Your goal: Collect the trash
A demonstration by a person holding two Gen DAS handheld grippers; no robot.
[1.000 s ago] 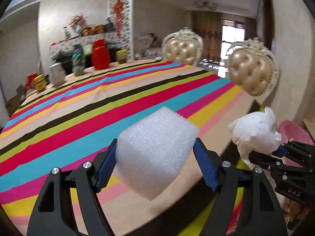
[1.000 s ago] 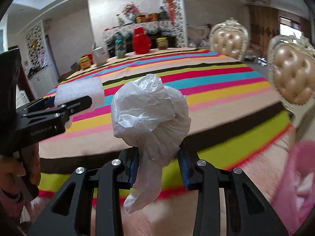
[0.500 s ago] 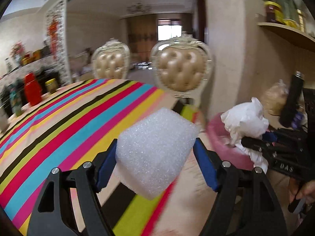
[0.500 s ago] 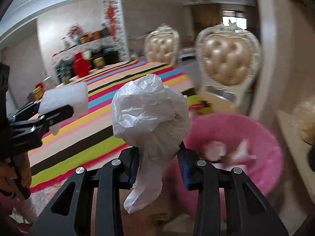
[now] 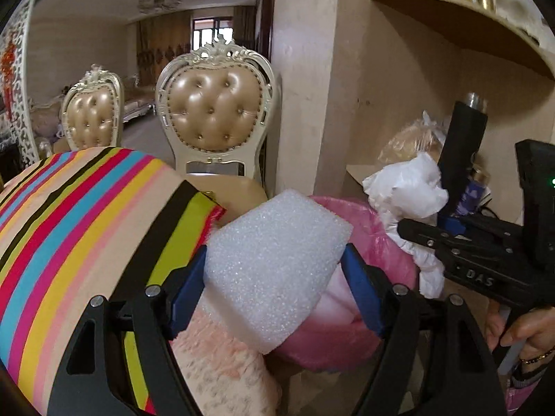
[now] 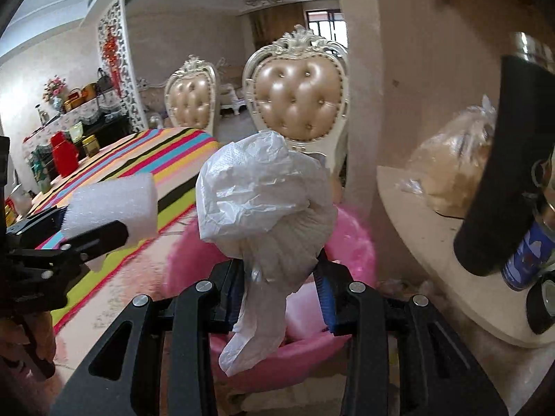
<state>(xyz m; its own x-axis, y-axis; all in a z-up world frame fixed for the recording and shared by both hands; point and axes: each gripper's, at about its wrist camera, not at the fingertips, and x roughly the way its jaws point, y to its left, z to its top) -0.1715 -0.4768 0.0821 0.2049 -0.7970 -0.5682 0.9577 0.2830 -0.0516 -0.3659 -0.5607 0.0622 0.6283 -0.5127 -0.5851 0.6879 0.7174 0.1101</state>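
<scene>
A striped table filled the left, with a pink bin (lined with pink plastic) just beside it. Over the bin the left gripper clamped a white foam block, while the right gripper pinched a crumpled white bag.

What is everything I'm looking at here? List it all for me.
foam block: one, white, clamped in the left tool
plastic bag: one, white, crumpled, clamped in the right tool
bin: one, pink, on the floor behind both tools
tablecloth: one, striped, on the table at left
chairs: two, gold with pale frames, beyond the table
shelf: one, beige, at right, holding a clear bag and a can
left tool: black, blue pads
right tool: black, blue pads
hand: one, holding the right tool
</scene>
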